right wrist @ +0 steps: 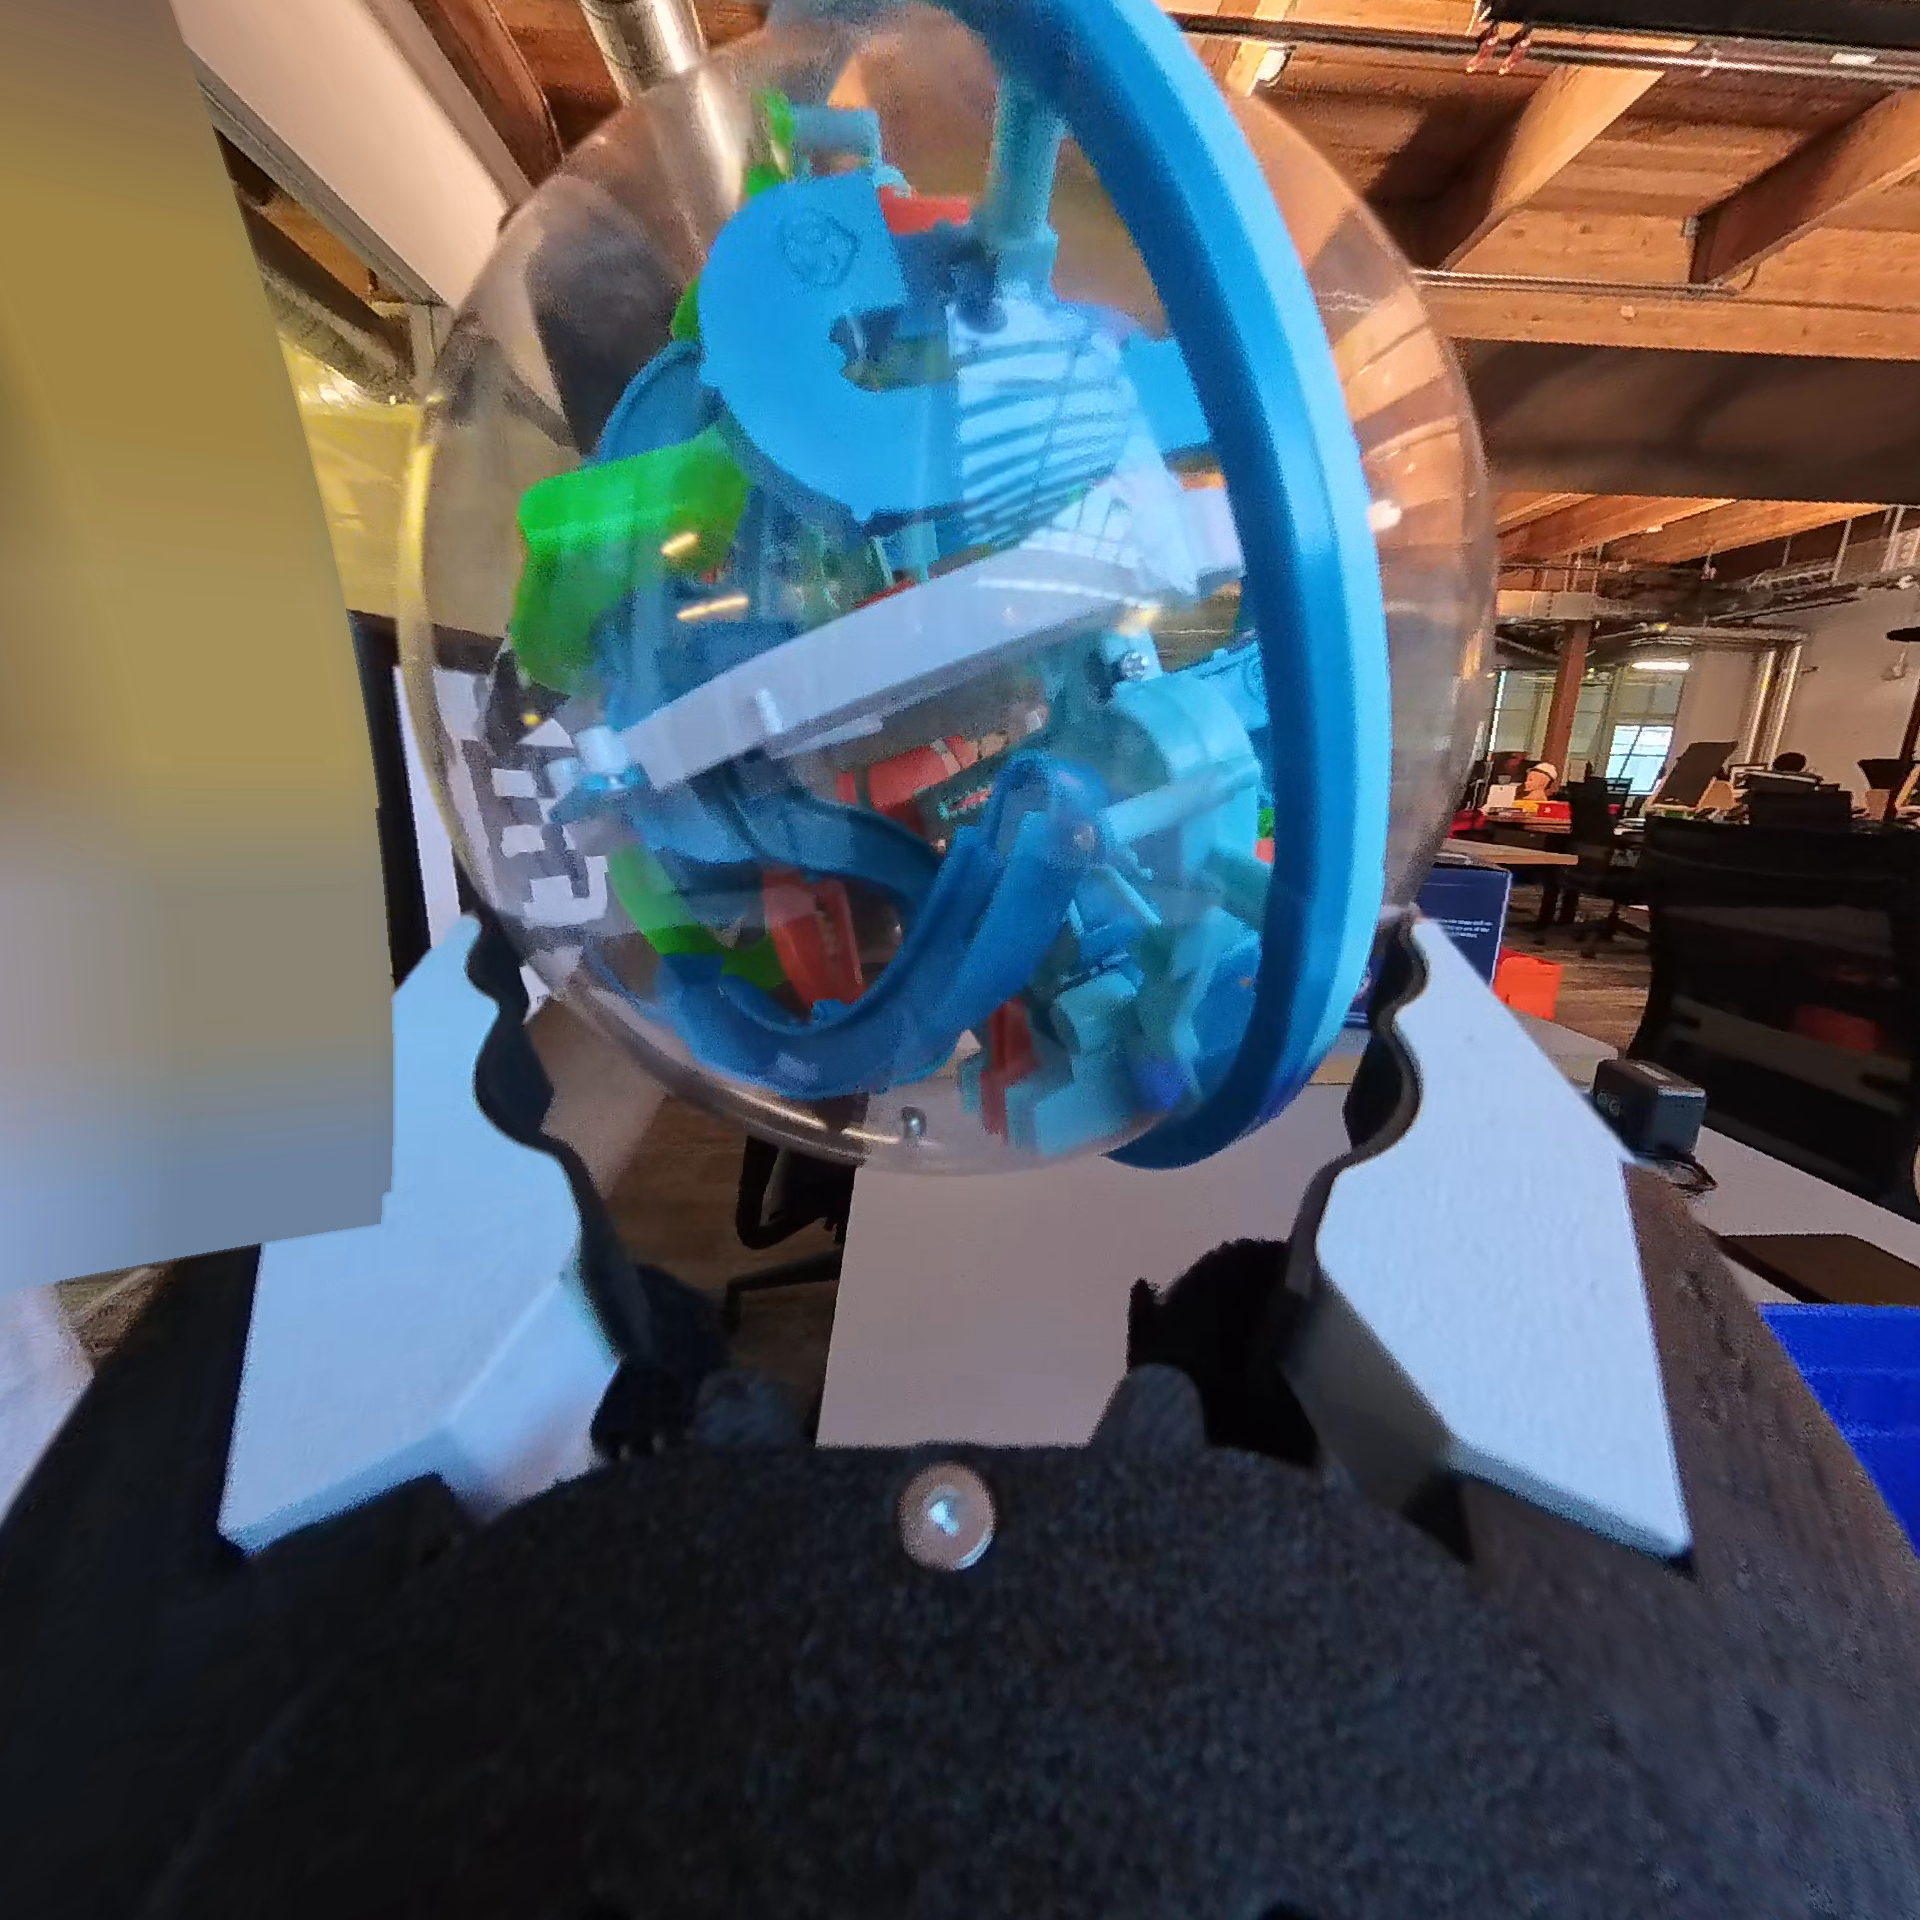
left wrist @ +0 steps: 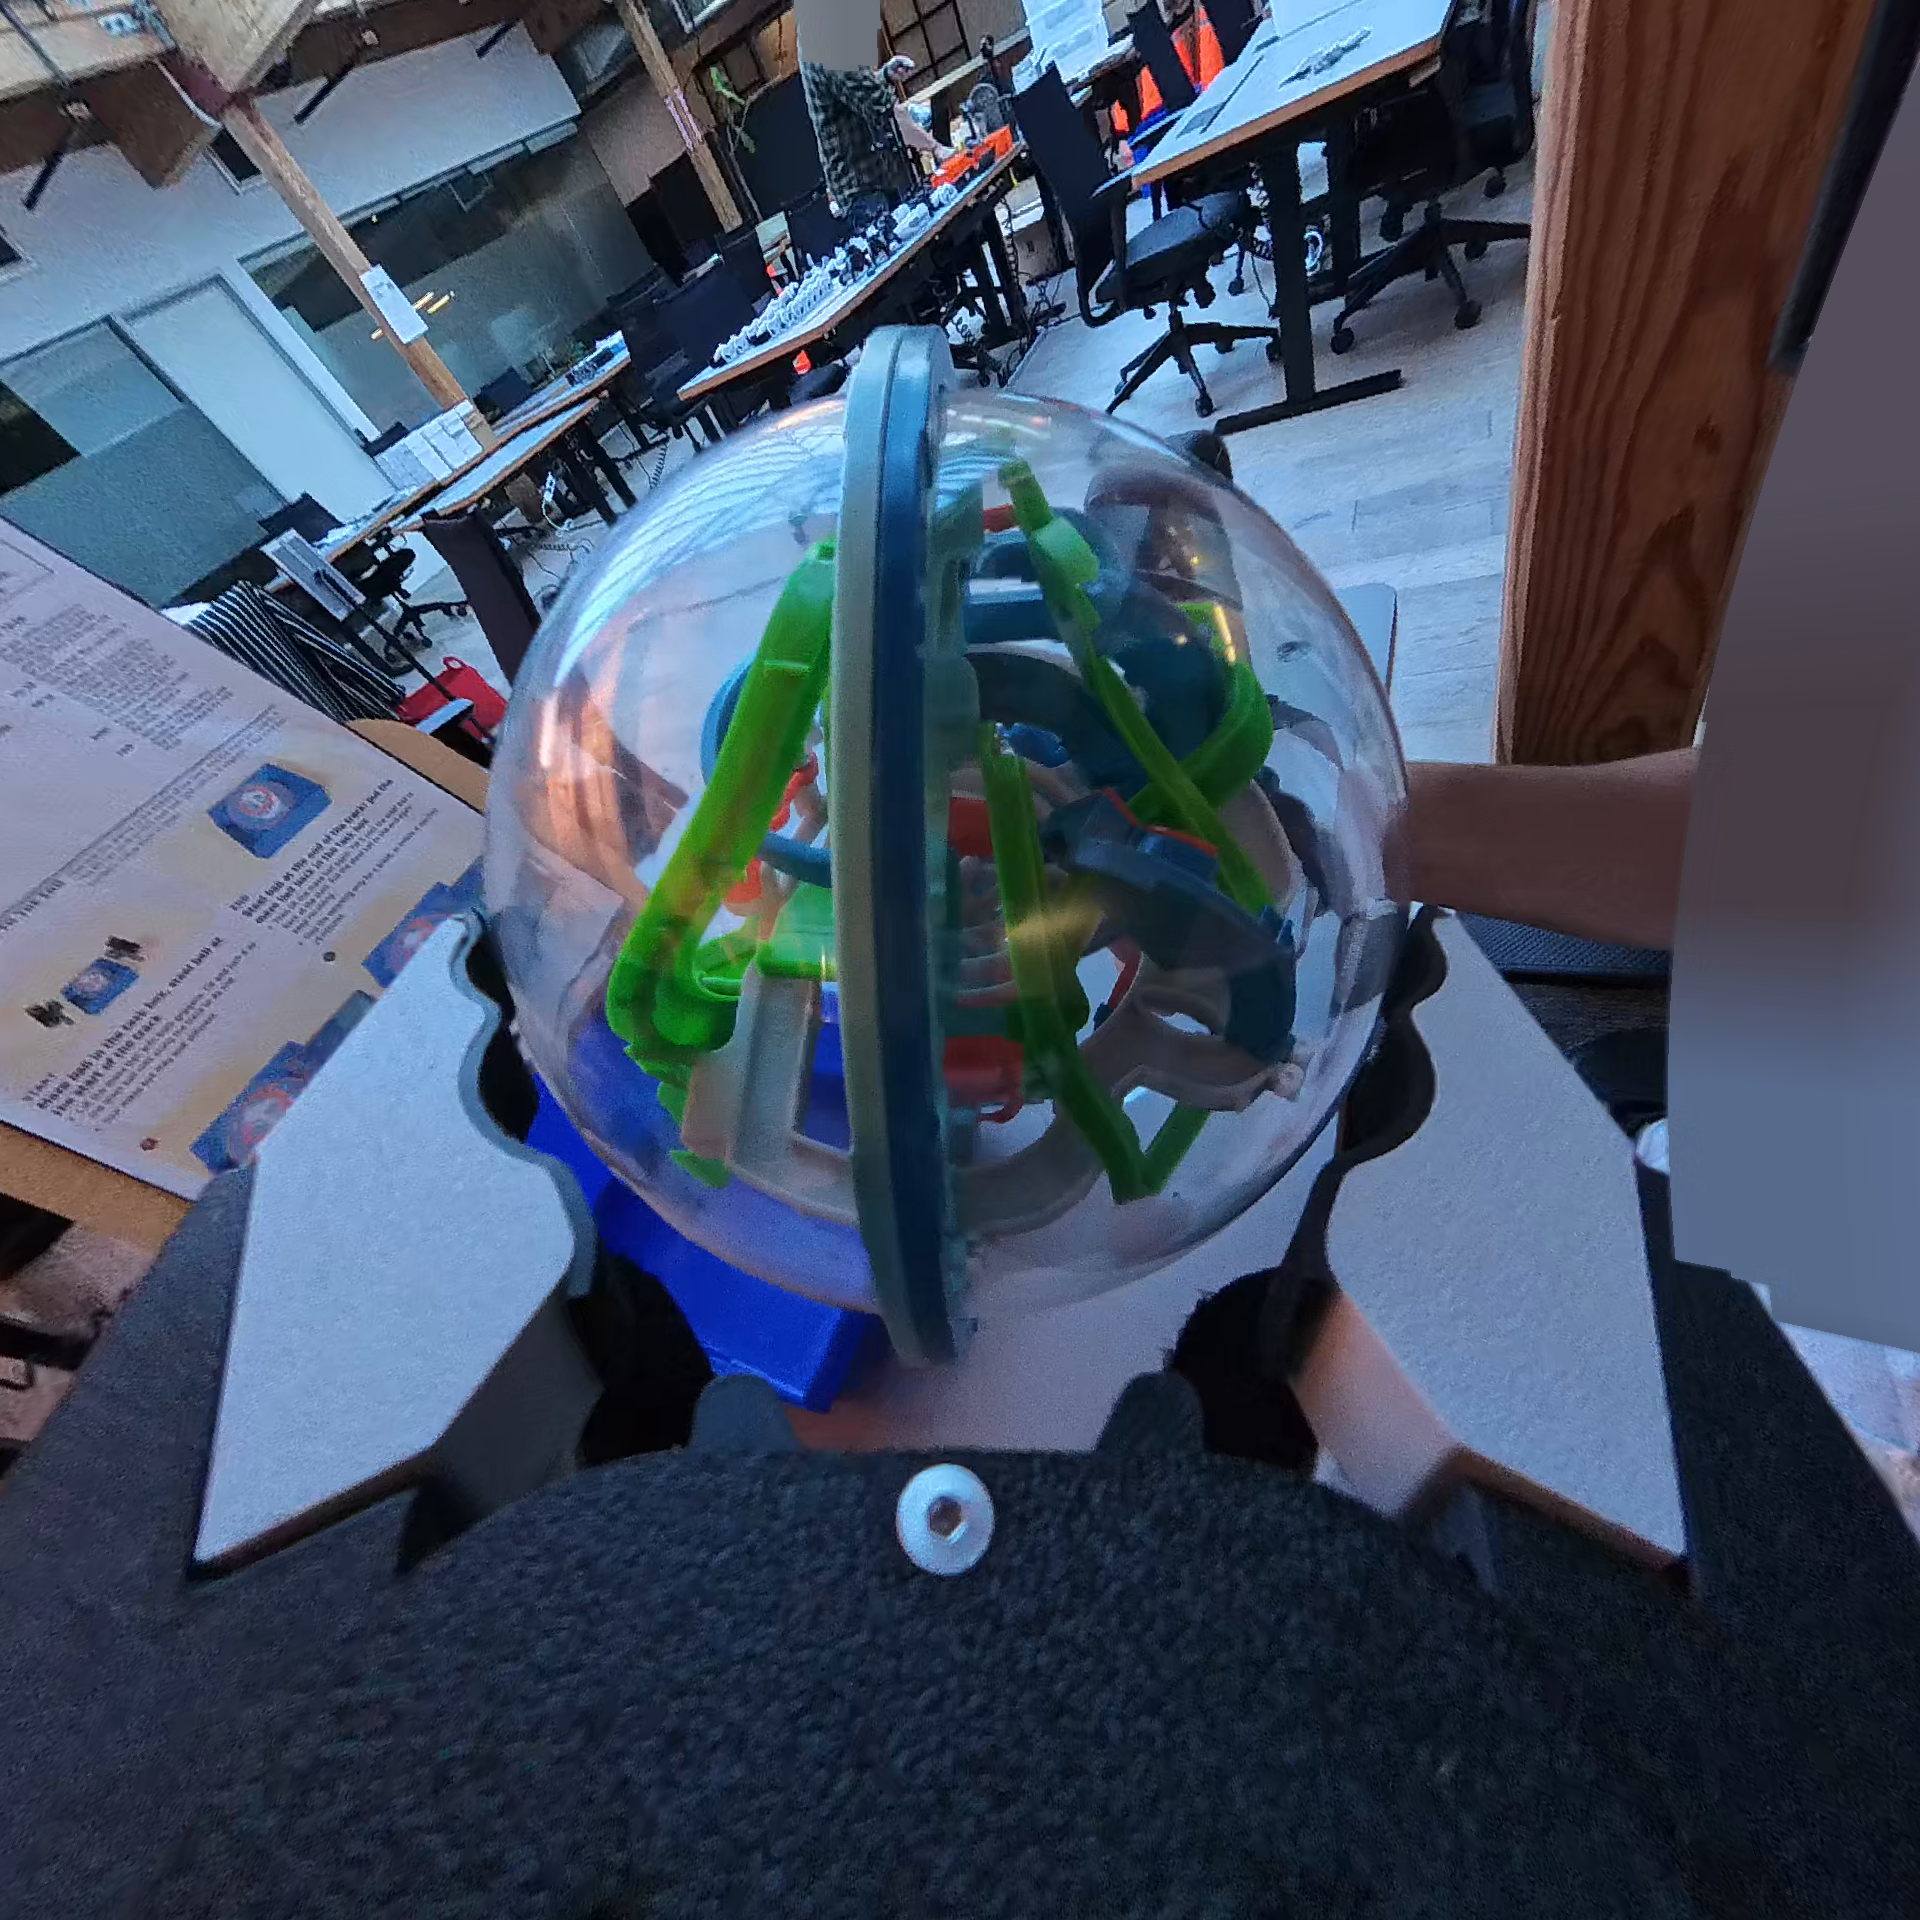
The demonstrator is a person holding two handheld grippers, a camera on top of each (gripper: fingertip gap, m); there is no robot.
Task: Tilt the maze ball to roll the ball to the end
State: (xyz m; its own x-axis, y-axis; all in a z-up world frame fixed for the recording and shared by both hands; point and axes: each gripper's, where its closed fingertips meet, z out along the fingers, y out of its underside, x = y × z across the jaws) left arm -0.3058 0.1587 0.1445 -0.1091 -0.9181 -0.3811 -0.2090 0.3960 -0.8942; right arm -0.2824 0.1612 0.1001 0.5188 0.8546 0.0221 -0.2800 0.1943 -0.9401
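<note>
The maze ball point(left wrist: 727, 727) is a clear sphere with a blue rim and green, blue, grey and orange tracks inside. It fills the middle of both views and also shows in the right wrist view point(right wrist: 1434, 582). My left gripper point(left wrist: 940, 997) has its fingers point(left wrist: 416, 1143) pressed against the sphere's two sides. My right gripper point(right wrist: 940, 997) holds it the same way from the opposite side, raised toward the ceiling. A small steel ball point(right wrist: 912, 1120) lies at the bottom of the shell in the right wrist view. I cannot find it in the left wrist view.
A blue stand point(left wrist: 748, 1330) sits under the sphere on the table. A printed sheet point(left wrist: 156, 883) lies to the left. A wooden post point(left wrist: 1662, 364) and a person's arm point(left wrist: 1538, 842) are to the right. A black adapter point(right wrist: 1647, 1112) and a blue bin point(right wrist: 1849, 1382) sit at the right.
</note>
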